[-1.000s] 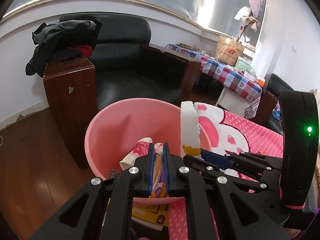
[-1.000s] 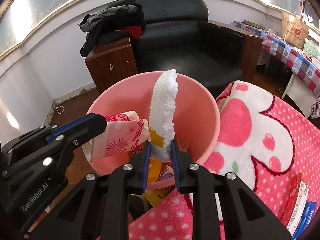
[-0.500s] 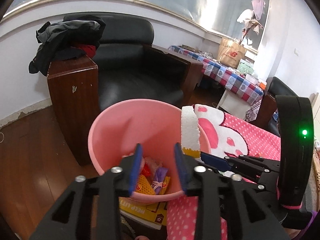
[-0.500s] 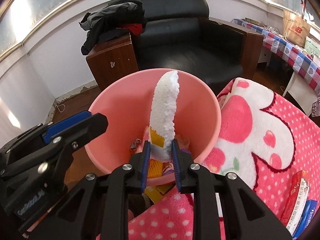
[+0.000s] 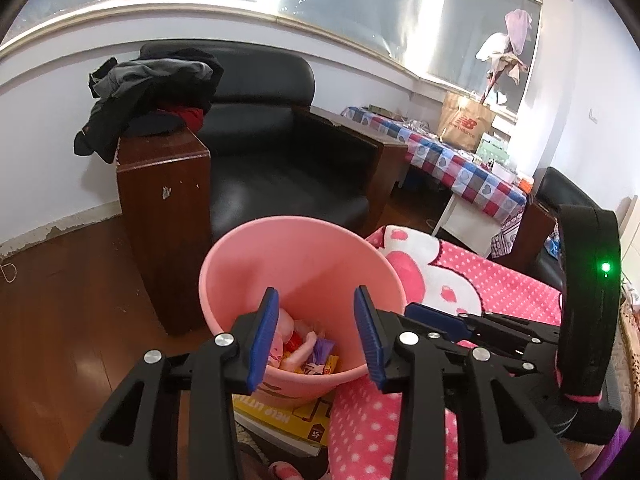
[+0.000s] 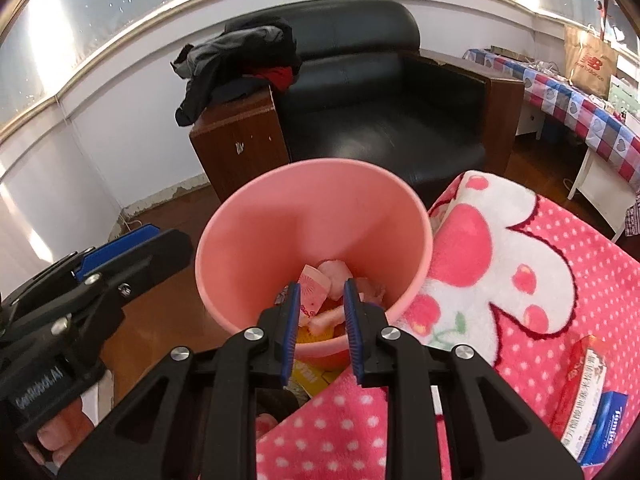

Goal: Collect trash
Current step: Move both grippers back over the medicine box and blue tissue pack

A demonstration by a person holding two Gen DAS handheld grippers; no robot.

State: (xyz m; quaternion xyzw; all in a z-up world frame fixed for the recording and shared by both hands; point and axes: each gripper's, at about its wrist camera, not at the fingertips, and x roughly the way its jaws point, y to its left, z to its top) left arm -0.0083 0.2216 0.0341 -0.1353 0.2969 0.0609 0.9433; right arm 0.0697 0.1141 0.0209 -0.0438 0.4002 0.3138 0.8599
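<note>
2 grippers are hovering over 1 pink bin (image 6: 280,216): the left gripper (image 5: 316,320) is still spreading its jaws w/ nothing btwn them, and the right gripper (image 6: 320,312) is sitting w/ a narrow gap, also pinching nothing. The trash (image 6: 320,284), a heap of wrappers too jumbled to count, is lying at the bin's bottom. The bin is standing just beside 1 pink dotted blanket (image 6: 540,264) and in front of 1 black armchair (image 6: 380,92).

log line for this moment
task: collect trash | left gripper: jaws opening, empty | right gripper: narrow gap, empty | pink bin: wrappers inside
</note>
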